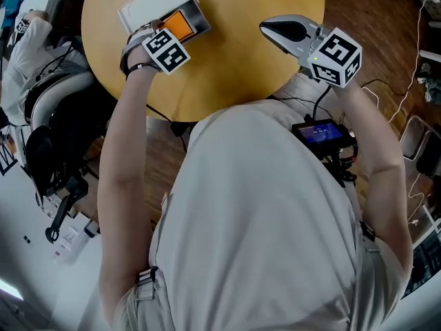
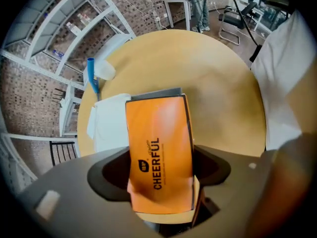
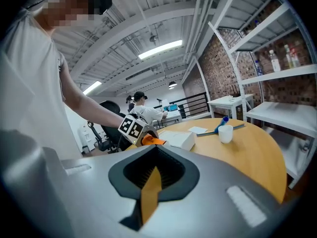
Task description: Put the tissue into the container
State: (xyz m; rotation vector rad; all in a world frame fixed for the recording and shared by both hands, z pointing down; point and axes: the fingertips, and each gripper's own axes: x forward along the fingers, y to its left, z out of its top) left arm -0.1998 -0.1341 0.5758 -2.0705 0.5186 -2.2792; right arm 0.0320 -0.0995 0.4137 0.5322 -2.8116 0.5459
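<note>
The orange tissue pack (image 2: 158, 152) is pinched across its near end by the left gripper (image 2: 161, 185), whose jaws are set wide on it. Its long axis is seen running straight away from the gripper, above the round table (image 1: 241, 74). The white container (image 2: 110, 125) is found just beside the pack, on its left in the left gripper view, so a short sideways carry is judged to be what is needed. The right gripper (image 1: 289, 32) is held well apart at the table's near edge, jaws pressed together on nothing. "CHEERFUL" can be read in black along the pack; the smaller print cannot be made out.
</note>
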